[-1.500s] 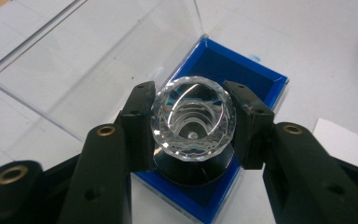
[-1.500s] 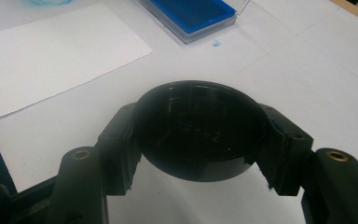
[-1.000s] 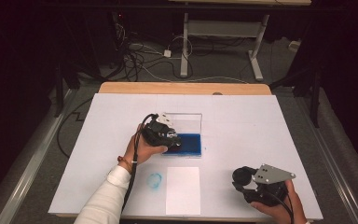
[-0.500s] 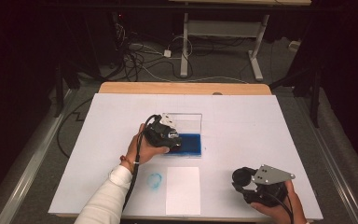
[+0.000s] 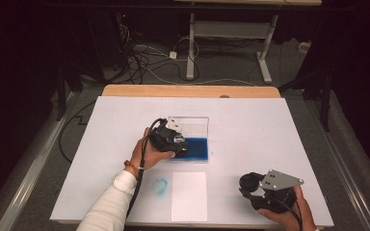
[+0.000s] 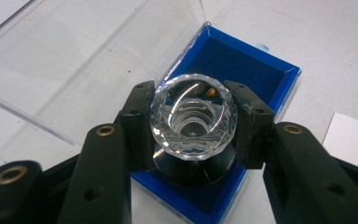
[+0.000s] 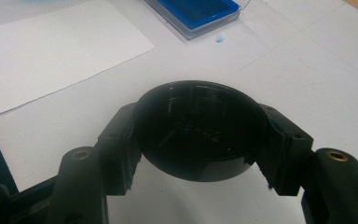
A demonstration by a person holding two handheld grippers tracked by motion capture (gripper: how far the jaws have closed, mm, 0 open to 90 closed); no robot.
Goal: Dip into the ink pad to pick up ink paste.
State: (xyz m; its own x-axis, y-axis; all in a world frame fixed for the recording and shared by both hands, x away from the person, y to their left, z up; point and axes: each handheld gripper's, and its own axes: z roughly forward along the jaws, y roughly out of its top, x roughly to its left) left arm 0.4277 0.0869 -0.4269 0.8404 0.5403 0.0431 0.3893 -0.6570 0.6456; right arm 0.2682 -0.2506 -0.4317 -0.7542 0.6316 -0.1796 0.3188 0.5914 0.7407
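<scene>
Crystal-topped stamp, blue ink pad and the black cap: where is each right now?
Crystal-topped stamp (image 6: 193, 119), left gripper view, on its faceted clear top.
Blue ink pad (image 6: 242, 63), left gripper view, on the dark blue surface.
Black cap (image 7: 198, 128), right gripper view, on its hollow inside.

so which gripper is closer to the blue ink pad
Left. The left gripper, shut on a faceted crystal stamp, is directly over the blue ink pad. The right gripper, shut on a round black cap, sits apart near the table's front right edge.
</scene>
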